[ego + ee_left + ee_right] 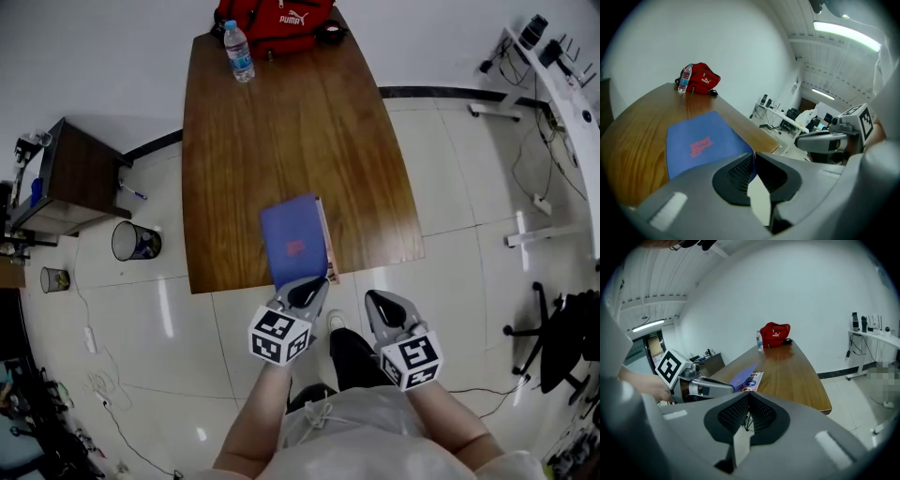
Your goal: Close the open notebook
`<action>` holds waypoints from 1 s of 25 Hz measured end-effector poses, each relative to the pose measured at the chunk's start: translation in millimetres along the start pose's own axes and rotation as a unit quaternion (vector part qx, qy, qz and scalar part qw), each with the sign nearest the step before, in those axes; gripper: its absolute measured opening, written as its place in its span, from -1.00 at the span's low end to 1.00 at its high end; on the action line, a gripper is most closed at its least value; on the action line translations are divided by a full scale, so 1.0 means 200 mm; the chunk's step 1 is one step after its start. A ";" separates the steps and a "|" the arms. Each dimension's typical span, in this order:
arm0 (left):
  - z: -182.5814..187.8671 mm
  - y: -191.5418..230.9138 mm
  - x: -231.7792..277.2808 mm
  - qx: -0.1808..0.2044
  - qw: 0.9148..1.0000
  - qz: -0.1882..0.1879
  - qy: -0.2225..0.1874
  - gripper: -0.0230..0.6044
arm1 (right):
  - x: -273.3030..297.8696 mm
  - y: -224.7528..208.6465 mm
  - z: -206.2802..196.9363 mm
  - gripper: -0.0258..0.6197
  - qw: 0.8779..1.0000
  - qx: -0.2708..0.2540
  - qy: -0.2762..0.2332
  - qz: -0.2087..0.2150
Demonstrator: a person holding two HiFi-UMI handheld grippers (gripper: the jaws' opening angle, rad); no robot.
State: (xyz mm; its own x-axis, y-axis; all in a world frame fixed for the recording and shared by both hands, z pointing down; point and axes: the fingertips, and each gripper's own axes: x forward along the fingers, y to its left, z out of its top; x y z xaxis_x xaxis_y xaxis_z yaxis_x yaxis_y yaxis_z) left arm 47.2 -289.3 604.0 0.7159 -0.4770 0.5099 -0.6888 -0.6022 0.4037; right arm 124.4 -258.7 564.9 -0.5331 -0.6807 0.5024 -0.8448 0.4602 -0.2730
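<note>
The notebook lies at the near edge of the brown table, its blue cover with red print facing up. In the right gripper view the cover stands lifted at a slant over printed pages. My left gripper is shut on the cover's near corner, and blue shows between its tips. My right gripper hangs off the table's front edge to the right of the notebook, shut with nothing in it.
A water bottle and a red bag stand at the table's far end. To the left on the floor are a dark side cabinet and a bin. An office chair is at the right.
</note>
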 end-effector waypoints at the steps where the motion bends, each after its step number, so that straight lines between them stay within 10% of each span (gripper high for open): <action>1: -0.02 0.00 0.04 -0.001 1.000 0.002 0.007 -0.84 | 0.01 -0.03 -0.01 -0.90 1.000 0.002 0.002 -0.002; 12: -0.17 0.00 0.19 0.011 0.999 0.016 0.033 -0.41 | 0.01 -0.13 -0.10 -0.90 1.000 0.007 0.011 -0.019; 18: 0.12 -0.08 -0.17 0.046 0.994 0.062 -0.080 -0.44 | -0.10 0.03 -0.04 -0.90 1.000 -0.013 -0.014 -0.008; 25: 0.32 -0.25 -0.89 0.121 0.960 0.134 -0.214 -0.85 | -0.31 0.35 0.12 -0.90 0.996 -0.051 -0.076 0.007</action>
State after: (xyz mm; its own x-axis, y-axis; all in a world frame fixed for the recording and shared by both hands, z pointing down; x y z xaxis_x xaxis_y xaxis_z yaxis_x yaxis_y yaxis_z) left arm -38.3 -215.7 443.6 0.5334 -0.8242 0.1903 -0.8453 -0.5272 0.0860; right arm 97.5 -197.2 494.8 -0.5516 -0.7487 0.3676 -0.8326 0.5202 -0.1900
